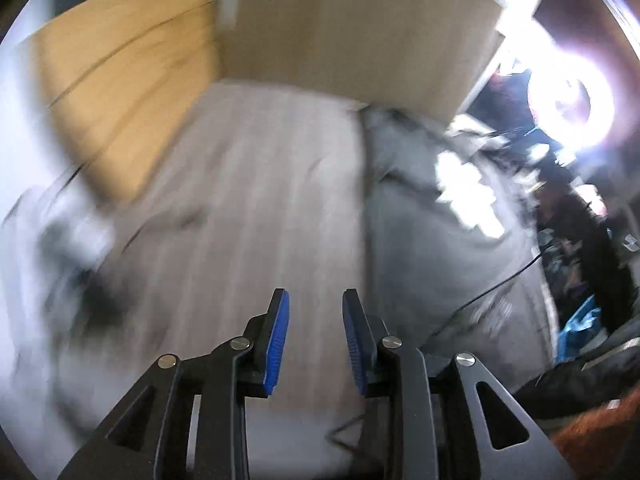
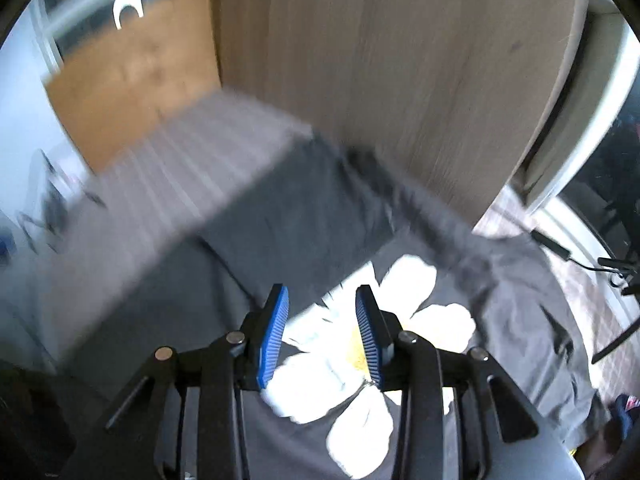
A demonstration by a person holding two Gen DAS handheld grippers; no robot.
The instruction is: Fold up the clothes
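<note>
The grey daisy-print shirt (image 2: 304,240) lies directly under the right gripper (image 2: 322,336), whose fingers stand apart and empty. From the left gripper (image 1: 316,340), also parted and empty, it lies off to the right, so the right hand seems nearer.

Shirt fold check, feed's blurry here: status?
Both hand-held grippers, left and right, open, empty. Grey shirt with daisy print spread on bed. Nothing in the way.
</note>
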